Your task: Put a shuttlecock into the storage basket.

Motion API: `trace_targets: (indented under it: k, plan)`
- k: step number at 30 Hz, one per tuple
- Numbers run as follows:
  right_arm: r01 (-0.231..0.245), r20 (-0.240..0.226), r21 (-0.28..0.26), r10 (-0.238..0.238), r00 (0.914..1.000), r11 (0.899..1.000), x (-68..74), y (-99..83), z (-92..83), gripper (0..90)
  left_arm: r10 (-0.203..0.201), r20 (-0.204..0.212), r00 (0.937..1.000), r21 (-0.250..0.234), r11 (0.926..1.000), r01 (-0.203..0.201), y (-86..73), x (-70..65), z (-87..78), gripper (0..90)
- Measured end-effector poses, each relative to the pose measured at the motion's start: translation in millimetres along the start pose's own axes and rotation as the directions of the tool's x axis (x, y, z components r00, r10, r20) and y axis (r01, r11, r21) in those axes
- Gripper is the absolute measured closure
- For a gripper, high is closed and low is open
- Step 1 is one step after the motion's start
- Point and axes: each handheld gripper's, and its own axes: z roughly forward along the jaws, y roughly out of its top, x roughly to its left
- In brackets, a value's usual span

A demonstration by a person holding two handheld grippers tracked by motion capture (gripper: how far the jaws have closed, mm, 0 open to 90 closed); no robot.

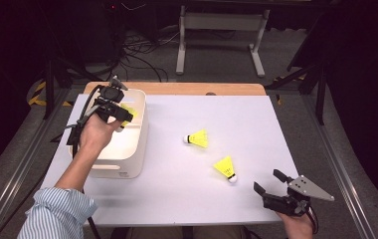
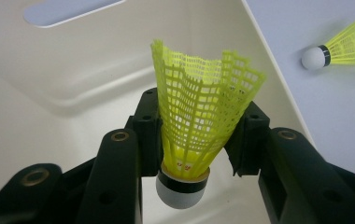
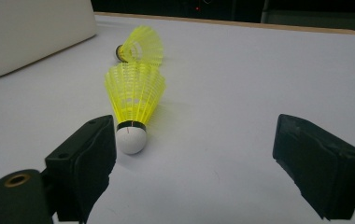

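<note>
From the high view, the left claw (image 1: 122, 115) hangs over the white bin (image 1: 140, 149) at the worktop's (image 1: 177, 199) left edge; two shuttlecocks (image 1: 198, 138) (image 1: 225, 167) remain out. The left gripper view shows it clamping a yellow shuttlecock (image 2: 194, 121) inside the bin. In the right gripper view, the right claw (image 3: 203, 154) gapes empty near the front-right corner.

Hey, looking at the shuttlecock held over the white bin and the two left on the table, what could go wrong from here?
1. The left gripper pinches the held shuttlecock by its soft mesh skirt; squeezing could deform it, or it may slip out early.
2. It hangs near the bin wall, so a release could bounce out.
3. The right gripper sits open behind the near shuttlecock; a nudge to its round cork could roll it away.
</note>
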Motion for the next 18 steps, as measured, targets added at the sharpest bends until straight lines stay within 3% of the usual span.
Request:
trace_targets:
  k: [18]
  plan:
    - [-0.001, -0.003, 0.000, 0.001, 1.0000, 1.000, 0.2, -0.1, -0.2, 14.2, -0.053, 0.030, 0.9981, 0.010, 0.9986, 0.053, 2.3, 8.3, 26.5, 61.6]
